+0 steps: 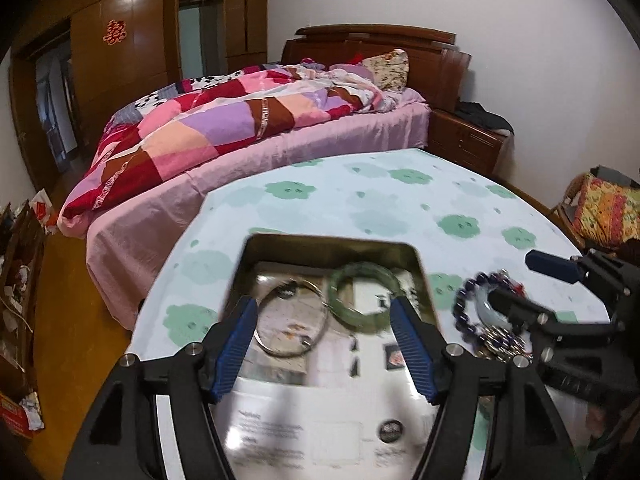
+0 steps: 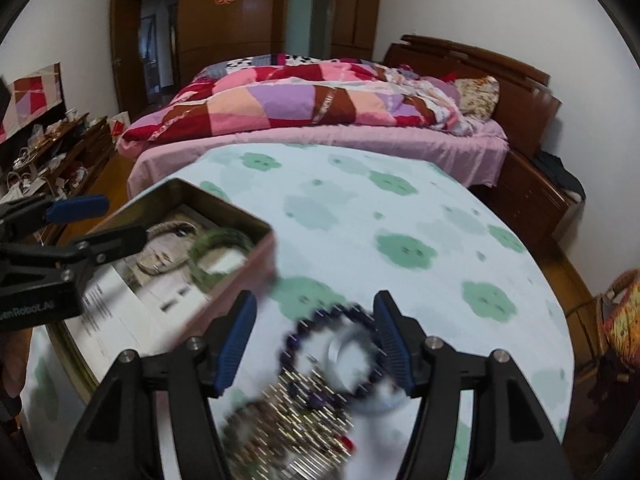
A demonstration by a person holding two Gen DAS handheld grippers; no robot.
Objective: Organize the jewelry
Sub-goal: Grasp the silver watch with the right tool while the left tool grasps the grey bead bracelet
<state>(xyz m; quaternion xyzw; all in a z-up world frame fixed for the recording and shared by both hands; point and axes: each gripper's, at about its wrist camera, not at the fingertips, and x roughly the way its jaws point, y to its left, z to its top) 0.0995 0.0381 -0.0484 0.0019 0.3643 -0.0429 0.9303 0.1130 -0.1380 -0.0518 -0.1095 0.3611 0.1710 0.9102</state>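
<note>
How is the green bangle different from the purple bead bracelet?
The green bangle is one smooth solid ring; the purple bead bracelet is many small round beads strung together. The green bangle lies inside the tin box; the purple bead bracelet lies outside it on the tablecloth, in a jewelry heap. Both are round.

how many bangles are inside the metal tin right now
2. A thin silver wire bangle lies toward the left of the open rectangular metal tin, and a green jade bangle lies right of it, their rims overlapping. The left gripper could hide smaller pieces.
</note>
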